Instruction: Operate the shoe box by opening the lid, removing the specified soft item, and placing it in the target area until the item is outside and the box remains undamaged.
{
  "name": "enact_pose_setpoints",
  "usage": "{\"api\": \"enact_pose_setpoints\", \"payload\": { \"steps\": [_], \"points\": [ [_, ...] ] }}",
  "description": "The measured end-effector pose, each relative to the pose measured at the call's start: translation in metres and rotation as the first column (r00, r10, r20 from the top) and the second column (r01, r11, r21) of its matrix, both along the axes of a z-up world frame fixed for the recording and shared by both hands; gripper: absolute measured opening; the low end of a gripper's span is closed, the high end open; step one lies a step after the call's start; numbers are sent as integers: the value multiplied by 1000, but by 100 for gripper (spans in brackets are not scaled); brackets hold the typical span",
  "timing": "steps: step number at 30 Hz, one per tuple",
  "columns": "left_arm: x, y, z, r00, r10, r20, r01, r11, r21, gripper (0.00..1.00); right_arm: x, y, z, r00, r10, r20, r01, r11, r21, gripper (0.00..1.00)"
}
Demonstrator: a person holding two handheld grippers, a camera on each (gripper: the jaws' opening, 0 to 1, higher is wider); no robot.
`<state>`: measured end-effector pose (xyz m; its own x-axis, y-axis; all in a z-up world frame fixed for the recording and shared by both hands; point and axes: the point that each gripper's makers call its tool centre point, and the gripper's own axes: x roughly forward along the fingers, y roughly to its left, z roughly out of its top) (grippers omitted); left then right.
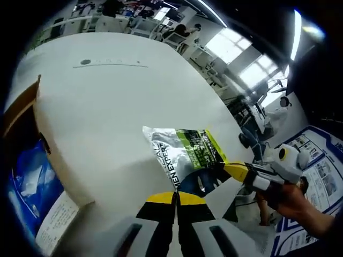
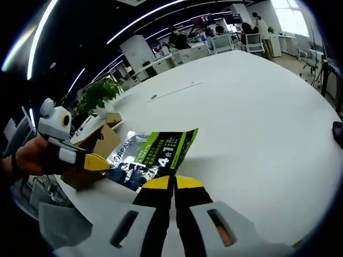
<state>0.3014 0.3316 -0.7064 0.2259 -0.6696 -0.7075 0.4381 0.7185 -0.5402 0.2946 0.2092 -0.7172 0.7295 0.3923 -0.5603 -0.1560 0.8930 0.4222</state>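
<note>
A soft foil packet (image 1: pixel 182 152), silver, green and black with print, hangs just above the white table (image 1: pixel 107 107). My left gripper (image 1: pixel 174 197) is shut on its dark lower edge. The right gripper (image 1: pixel 238 171) comes in from the right and pinches the packet's corner. In the right gripper view the packet (image 2: pixel 153 155) lies ahead of my right gripper (image 2: pixel 172 183), which is shut on its near edge, while the left gripper (image 2: pixel 96 160) holds its left end. The open shoe box (image 1: pixel 32 160) stands at the left, with a brown flap and blue wrapped contents inside; it appears as brown cardboard (image 2: pixel 99 140) behind the packet.
A printed leaflet (image 1: pixel 53 222) lies in the box. A small round dark fitting (image 1: pixel 86 62) is set in the far tabletop (image 2: pixel 154 97). A hand (image 1: pixel 292 198) holds the right gripper beyond the table edge. A potted plant (image 2: pixel 96 93), desks and people stand far behind.
</note>
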Motion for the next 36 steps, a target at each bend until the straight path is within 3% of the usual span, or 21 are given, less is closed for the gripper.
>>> {"api": "enact_pose_setpoints", "payload": {
  "steps": [20,29,36],
  "points": [
    [56,-12,-1,998,47,40,-48,998,34,0,66,-14,-3,998,59,-4,-59,998,-18,0],
    [73,-15,-13,997,61,37,-63,996,56,0,84,-16,-12,997,71,-20,-71,997,-26,0],
    [73,-16,-31,999,49,16,-50,994,97,0,91,-16,-26,995,86,-50,-87,996,-34,0]
  ]
}}
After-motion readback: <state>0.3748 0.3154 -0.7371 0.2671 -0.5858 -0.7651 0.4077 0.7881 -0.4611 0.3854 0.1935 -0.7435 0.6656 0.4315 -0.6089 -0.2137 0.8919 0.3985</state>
